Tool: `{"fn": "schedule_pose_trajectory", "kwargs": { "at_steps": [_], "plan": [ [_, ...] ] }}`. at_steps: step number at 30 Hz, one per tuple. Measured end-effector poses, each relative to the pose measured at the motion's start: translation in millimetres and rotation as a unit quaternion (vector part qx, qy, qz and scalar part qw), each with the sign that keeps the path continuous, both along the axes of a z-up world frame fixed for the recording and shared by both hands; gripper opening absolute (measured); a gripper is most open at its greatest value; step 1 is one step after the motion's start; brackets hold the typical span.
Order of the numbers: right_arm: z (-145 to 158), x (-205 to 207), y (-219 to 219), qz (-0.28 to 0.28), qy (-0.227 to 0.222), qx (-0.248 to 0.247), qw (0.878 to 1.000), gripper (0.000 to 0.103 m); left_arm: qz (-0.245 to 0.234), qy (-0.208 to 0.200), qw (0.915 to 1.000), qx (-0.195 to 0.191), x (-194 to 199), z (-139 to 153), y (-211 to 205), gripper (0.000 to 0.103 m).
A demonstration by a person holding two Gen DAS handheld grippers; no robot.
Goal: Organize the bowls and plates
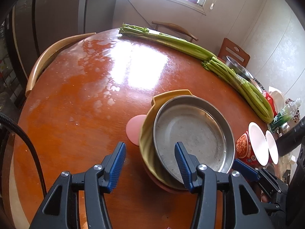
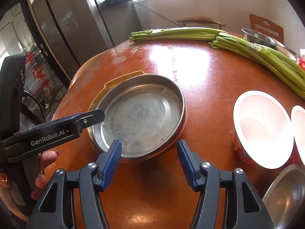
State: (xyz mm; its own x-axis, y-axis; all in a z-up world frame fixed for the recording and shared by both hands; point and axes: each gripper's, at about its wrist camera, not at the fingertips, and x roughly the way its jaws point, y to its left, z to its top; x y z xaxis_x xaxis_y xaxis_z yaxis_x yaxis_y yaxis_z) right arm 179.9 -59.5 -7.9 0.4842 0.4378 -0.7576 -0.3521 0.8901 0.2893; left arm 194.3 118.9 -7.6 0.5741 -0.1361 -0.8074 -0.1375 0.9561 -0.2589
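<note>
A: Left wrist view – left tongs (image 1: pixel 150 155) wide apart, nothing between the pads. Right-hand pad sits over the near rim of the steel plate (image 1: pixel 193 136); can't tell if it touches.

B: Where's the plate?

A: Stacked inside a yellow dish (image 1: pixel 147 127) w/ a small handle at the far side. Under that, a pink plate (image 1: pixel 134 129) sticks out to the left, its reddish edge showing below near the tongs. Whole stack is on the round orange worktop (image 1: pixel 80 99).

B: Right tongs?

A: Right wrist view – right tongs (image 2: pixel 149 153) also spread wide, empty, just beside the near rim of the steel plate (image 2: pixel 141 114), over bare worktop (image 2: pixel 205 87). Left tongs (image 2: pixel 95 116) come in from the left side, tip at the plate's left rim.

B: Other stuff?

A: Two white-lined paper bowls (image 2: pixel 264 127) w/ red print to the right, touching each other. A steel bowl (image 2: pixel 286 194) at bottom right corner. Two celery bunches (image 2: pixel 266 57) along the far edge, another steel bowl (image 2: pixel 257 36) behind them. Chairs & a fridge (image 2: pixel 72 22) in the bkgd.
</note>
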Motion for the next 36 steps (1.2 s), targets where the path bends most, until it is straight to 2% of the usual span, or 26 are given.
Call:
{"fn": "schedule_pose_trajectory", "kwargs": {
  "at_steps": [8,17,29,36],
  "plan": [
    [19,-6,-16,-0.008,-0.029,-0.003,1.0,0.062,0.012,-0.016,0.9998,0.001,-9,14,-4,0.053],
    [30,-16,-56,-0.035,-0.052,0.004,0.998,0.062,0.007,-0.027,0.9993,0.023,-12,29,-35,0.053],
    [52,-40,-130,-0.089,-0.093,-0.001,0.992,0.062,-0.052,-0.047,0.9971,0.03,-18,49,-112,0.053],
    [56,-51,-174,-0.129,-0.099,0.005,0.987,0.062,-0.086,-0.059,0.9938,0.039,-28,59,-154,0.053]
  ]
}}
